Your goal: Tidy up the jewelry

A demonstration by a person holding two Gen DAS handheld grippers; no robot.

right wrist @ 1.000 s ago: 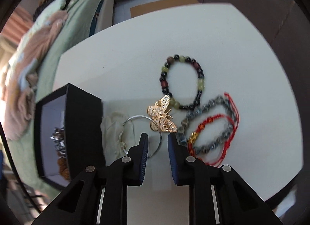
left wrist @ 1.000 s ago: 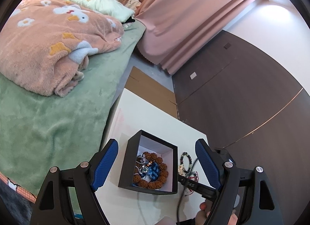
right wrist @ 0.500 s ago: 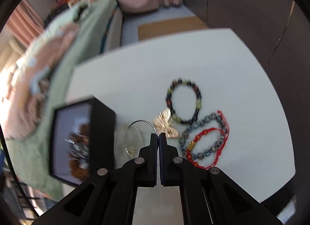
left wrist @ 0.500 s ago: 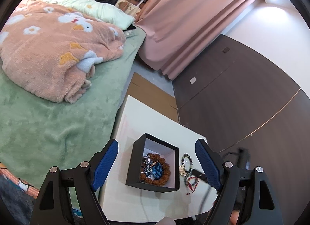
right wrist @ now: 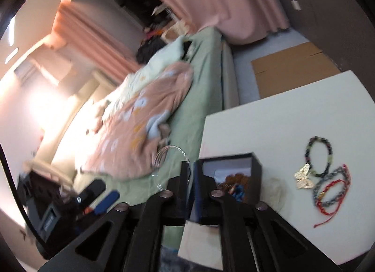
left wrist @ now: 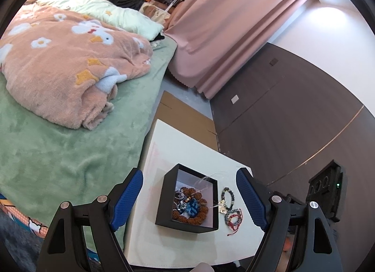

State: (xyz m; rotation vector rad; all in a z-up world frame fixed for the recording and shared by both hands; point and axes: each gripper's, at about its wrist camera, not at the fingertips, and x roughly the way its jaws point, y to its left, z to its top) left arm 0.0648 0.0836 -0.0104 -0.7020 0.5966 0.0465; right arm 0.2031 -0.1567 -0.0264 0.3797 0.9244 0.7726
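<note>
1. Left gripper (left wrist: 189, 173): blue-padded jaws stand wide with nothing between them, hovering over the near side of the white tabletop (left wrist: 178, 150). The open black square box (left wrist: 164, 197) shows in the gap.
2. Right gripper (right wrist: 190, 166): jaws narrow and opening, with a slim gap showing between the pads. The thin silver wire bangle (right wrist: 167, 152) sits in the air at the fingertips and touches one tip. It is too blurred to tell whether it is pinched.
3. From the left wrist view, the bangle (left wrist: 208, 177) is a faint streak above the box's far right rim.
4. Inside the box are a brown bead bracelet and a blue piece (left wrist: 192, 208), tangled with silvery bits.
5. On the table beside the box:
   - a gold butterfly ornament (right wrist: 303, 176);
   - a dark multicolour bead bracelet (right wrist: 307, 149), touching the butterfly;
   - a grey bead bracelet (right wrist: 337, 171) overlapping a red cord bracelet (right wrist: 328, 187);
   - a cream fabric pouch (right wrist: 276, 187) against the box wall.
6. Surroundings: a green bedsheet (left wrist: 58, 154) runs along the table edge, with a pink patterned fleece blanket (left wrist: 58, 65) on it. Beyond the table are pink curtains (left wrist: 222, 26) and flat brown cardboard (left wrist: 187, 117) on the floor.
7. The right wrist view is motion-smeared. The right gripper's fingers cut off the box's near corner.
</note>
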